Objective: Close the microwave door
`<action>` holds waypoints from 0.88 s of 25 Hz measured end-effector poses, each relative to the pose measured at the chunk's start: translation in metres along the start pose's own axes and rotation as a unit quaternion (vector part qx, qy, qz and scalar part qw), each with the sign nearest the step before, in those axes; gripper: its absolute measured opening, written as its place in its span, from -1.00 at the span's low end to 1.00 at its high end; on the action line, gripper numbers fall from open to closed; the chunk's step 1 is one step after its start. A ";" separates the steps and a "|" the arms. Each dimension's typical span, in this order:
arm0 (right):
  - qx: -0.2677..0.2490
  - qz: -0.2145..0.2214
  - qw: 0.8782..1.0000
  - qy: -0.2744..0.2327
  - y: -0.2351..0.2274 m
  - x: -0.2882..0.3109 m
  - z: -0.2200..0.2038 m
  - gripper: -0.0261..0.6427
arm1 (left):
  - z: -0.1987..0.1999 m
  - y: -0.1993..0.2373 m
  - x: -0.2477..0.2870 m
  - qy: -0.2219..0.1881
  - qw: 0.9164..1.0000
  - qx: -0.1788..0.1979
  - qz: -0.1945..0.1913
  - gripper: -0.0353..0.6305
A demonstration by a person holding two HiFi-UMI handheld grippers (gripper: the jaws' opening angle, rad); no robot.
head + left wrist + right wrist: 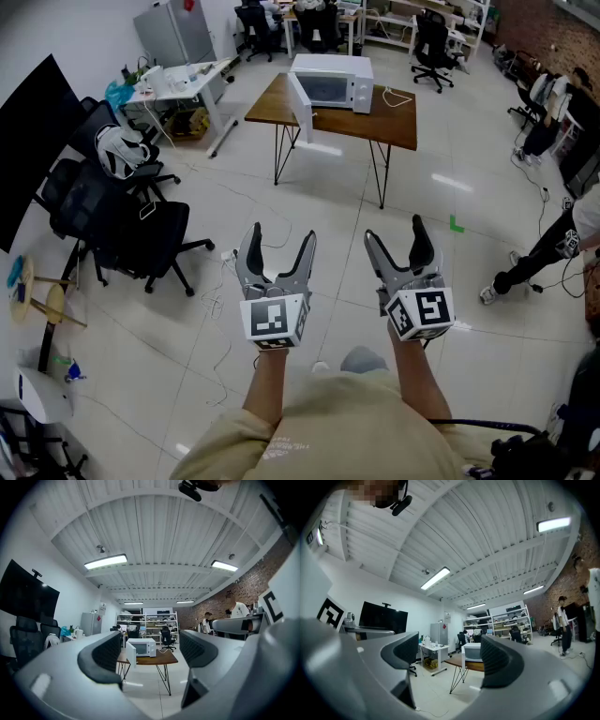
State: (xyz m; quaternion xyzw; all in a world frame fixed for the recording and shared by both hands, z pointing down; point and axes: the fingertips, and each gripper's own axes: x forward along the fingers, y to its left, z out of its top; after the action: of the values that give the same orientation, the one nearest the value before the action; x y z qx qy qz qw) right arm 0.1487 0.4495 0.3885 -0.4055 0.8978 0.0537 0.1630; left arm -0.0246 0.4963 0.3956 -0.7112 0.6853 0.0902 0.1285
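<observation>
- You are holding the left gripper (pixel 278 246) just in front of your body, at about 11 o'clock. Its jaws are standing wide apart with nothing between them but a far-off sight of the room.
- You are holding the right gripper (pixel 395 241) beside it at about 1 o'clock. It is likewise released and carrying nothing, and both grippers are tilting a little upward.
- A stretch of bare floor (pixel 337 197) is lying between you and the work, with a black office chair (pixel 141 234) sitting off at about 10 o'clock and a green mark (pixel 456 224) at about 2 o'clock.
- The wooden table (pixel 398 124) is standing well apart from you at 12 o'clock, and the white microwave (pixel 330 82) is sitting on its top.
- The microwave door (pixel 301 108) is hanging wide open, swinging out from the left edge of the oven toward about 7 o'clock, edge-on to you.
- Judging from this, nothing of the task is being done yet: neither gripper is touching or nearing the door.
- You are looking at the whole job ahead: crossing the floor, getting a gripper behind the open door's outer face, and pushing it round until it is lying flush against the oven front.
</observation>
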 end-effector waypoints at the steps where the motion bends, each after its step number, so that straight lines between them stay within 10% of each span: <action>1: -0.001 0.002 1.000 0.003 0.000 0.008 -0.005 0.28 | -0.004 0.005 0.005 -0.001 1.000 -0.006 0.000 0.25; 22: -0.007 0.070 0.997 -0.044 -0.159 0.276 -0.118 0.28 | -0.148 0.081 0.296 0.019 0.999 -0.022 -0.016 0.25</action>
State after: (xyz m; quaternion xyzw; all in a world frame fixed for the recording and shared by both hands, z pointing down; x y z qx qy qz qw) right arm 0.0677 0.1205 0.4130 -0.3402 0.9154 0.0896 0.1955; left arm -0.0991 0.1665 0.4415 -0.7263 0.6738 0.0896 0.1018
